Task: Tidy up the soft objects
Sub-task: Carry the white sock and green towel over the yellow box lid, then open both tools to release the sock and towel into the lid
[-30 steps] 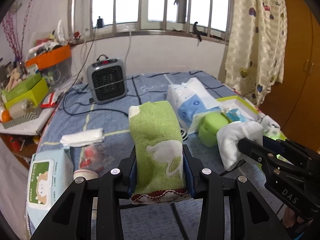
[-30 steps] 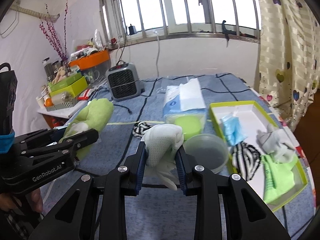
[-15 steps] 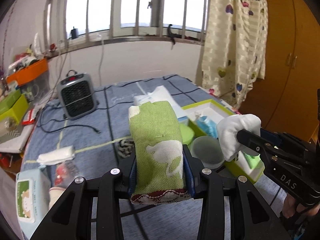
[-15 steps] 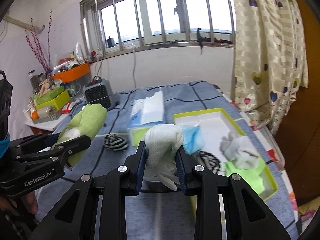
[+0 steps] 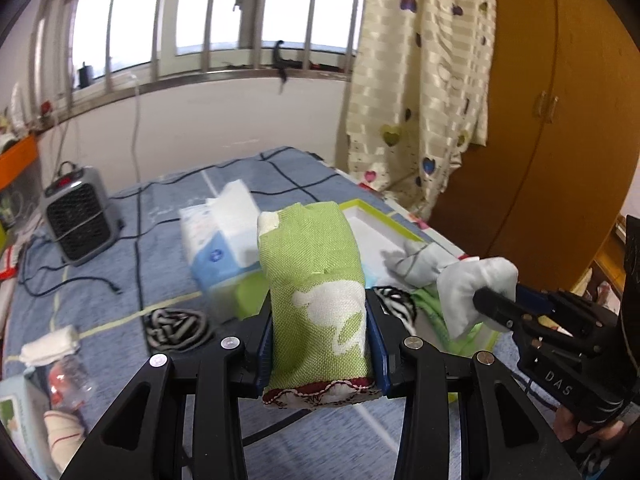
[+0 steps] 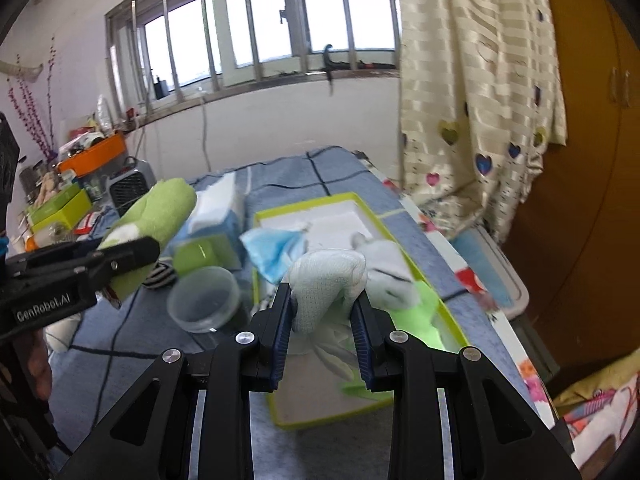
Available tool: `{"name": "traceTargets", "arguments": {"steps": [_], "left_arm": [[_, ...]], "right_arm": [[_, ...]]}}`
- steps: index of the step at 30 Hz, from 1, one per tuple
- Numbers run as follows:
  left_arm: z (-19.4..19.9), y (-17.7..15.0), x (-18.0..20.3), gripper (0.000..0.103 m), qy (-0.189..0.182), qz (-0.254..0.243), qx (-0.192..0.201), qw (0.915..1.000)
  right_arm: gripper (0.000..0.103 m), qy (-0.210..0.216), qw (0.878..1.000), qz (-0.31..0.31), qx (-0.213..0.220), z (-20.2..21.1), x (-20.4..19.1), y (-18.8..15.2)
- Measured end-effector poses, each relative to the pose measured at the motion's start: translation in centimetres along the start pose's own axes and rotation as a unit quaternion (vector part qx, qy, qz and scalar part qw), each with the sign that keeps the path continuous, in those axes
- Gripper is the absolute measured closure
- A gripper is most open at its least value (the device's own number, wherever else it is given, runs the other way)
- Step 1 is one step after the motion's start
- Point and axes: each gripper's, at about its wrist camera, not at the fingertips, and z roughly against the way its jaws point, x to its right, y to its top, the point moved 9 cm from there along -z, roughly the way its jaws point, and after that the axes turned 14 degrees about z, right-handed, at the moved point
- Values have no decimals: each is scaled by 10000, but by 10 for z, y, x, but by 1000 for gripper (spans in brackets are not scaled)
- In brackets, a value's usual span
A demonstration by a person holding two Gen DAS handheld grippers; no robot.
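My left gripper [image 5: 319, 336] is shut on a rolled green towel [image 5: 316, 276] with a white animal print, held above the blue blanket left of the tray. It also shows in the right wrist view [image 6: 156, 216]. My right gripper [image 6: 322, 316] is shut on a white cloth [image 6: 324, 284] and hangs over the green-rimmed white tray [image 6: 340, 216]. The white cloth also shows in the left wrist view [image 5: 476, 280]. The tray holds a blue face mask [image 6: 272, 248], a white sock [image 6: 384, 268], a striped piece and a green cloth [image 6: 424, 320].
A tissue pack [image 5: 224, 232], a green box [image 6: 204, 252] and a clear plastic bowl [image 6: 204, 300] sit left of the tray. A striped sock [image 5: 176, 324] lies on the blanket. A small heater [image 5: 78, 216] with its cable stands far left. A curtain and wooden wardrobe are to the right.
Both grippers have swung to the right with their loads. The right gripper with the white cloth now hangs over the tray; a second ago it was over the bowl.
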Motion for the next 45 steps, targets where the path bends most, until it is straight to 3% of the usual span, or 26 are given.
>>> {"name": "traceTargets", "arguments": {"steps": [8, 22, 38, 45], "left_arm": [[-28, 2, 28, 65, -208, -142, -234, 9994], [-79, -9, 57, 65, -225, -316, -647, 9971], [-115, -19, 67, 63, -28, -438, -888, 9951], [-120, -23, 67, 61, -93, -372, -1017, 9941]], "right_arm": [[73, 70, 9997, -33, -228, -12, 9, -16], [73, 521, 9965, 75, -654, -41, -6, -44], [70, 643, 9960, -12, -623, -43, -4, -47], [60, 587, 9961, -9, -661, -44, -4, -48]]}}
